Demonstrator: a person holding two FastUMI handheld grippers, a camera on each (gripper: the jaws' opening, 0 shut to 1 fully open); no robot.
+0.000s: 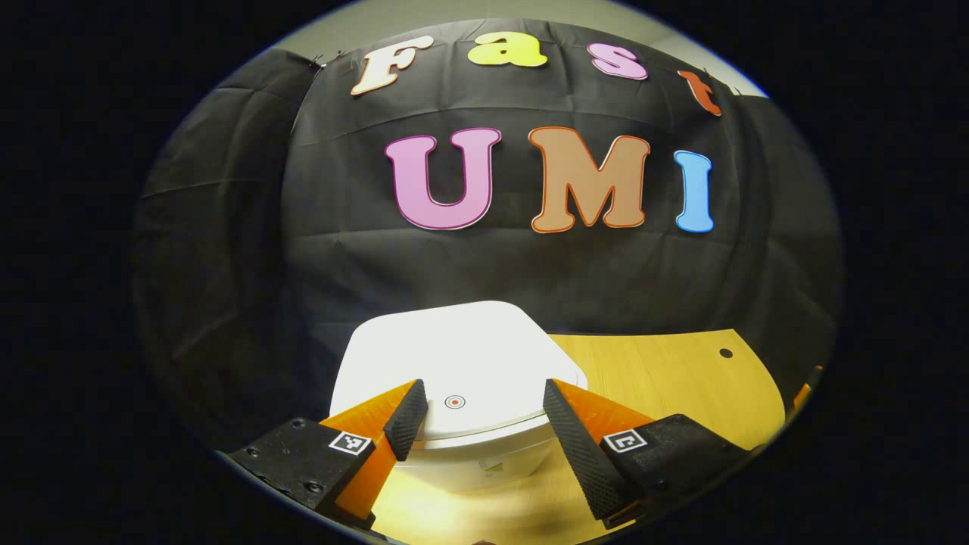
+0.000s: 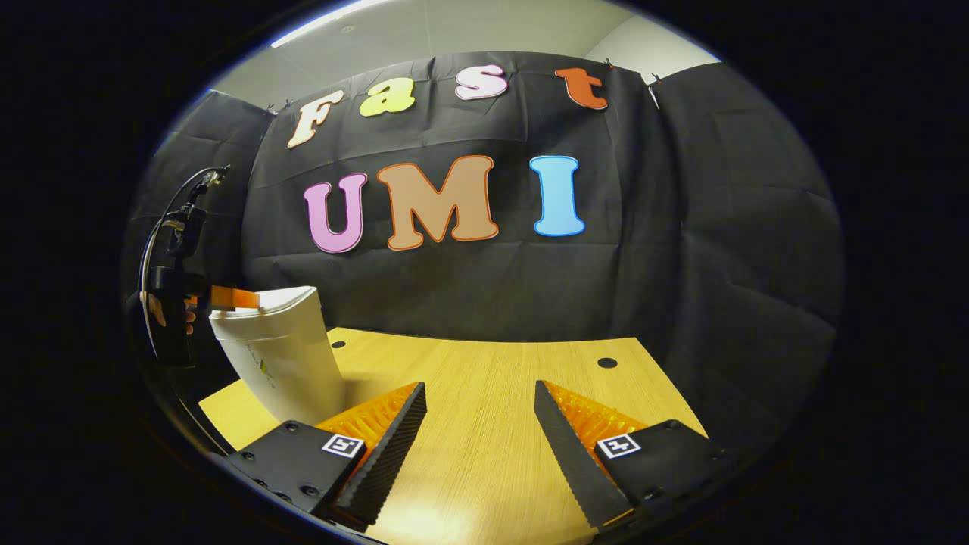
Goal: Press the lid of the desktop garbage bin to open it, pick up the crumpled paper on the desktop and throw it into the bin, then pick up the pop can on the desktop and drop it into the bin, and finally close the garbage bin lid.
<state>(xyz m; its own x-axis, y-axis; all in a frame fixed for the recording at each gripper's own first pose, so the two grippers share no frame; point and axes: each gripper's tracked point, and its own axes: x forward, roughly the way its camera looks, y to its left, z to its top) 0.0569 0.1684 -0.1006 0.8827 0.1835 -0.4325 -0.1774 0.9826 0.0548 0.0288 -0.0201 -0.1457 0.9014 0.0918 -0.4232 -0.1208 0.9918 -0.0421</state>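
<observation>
A white garbage bin [image 1: 462, 363] stands on the wooden table [image 1: 681, 378], its flat lid down, with a small round red mark [image 1: 454, 402] near the front edge. My left gripper [image 1: 484, 412] hovers just above that lid edge, open, its fingers either side of the mark. In the right gripper view the same bin [image 2: 284, 352] stands at the left, and the left gripper [image 2: 227, 297] with the hand holding it sits at the level of its top. My right gripper [image 2: 479, 409] is open over bare tabletop with nothing between its fingers.
The table [image 2: 492, 378] has round holes [image 2: 607, 362] near its back edge, which meets the black cloth wall. A cable and mount [image 2: 182, 219] rise above the hand at the left.
</observation>
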